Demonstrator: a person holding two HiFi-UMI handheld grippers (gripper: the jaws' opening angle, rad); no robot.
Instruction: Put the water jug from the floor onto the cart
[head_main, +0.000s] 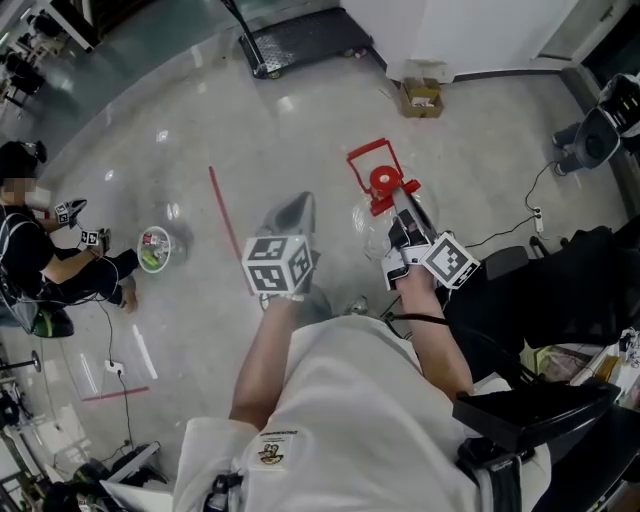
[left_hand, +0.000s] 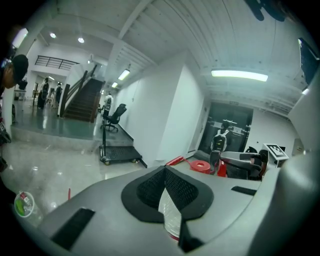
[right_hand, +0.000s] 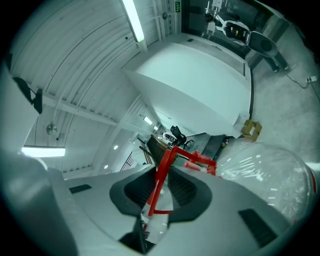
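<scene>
- Clear plastic sits pinched between the pads of my left tongs (left_hand: 166, 197). The jaws press onto it, and I take it to be part of the water jug (right_hand: 260, 180), whose bulk lies just right of these tongs.
- Far ahead of the left tongs stands the black cart (left_hand: 120, 153), well apart from everything I hold.
- The jug hangs between the two tongs, off the floor by my reckoning, its red cap (left_hand: 201, 166) pointing away from me.
- My right tongs (right_hand: 161, 200) are clamped on the jug's red handle (right_hand: 162, 170), which runs up between the pads.
- The lift looks done and the carry is in hand. Next I must bring both tongs together toward the cart, grips firm, then lower the jug.
</scene>
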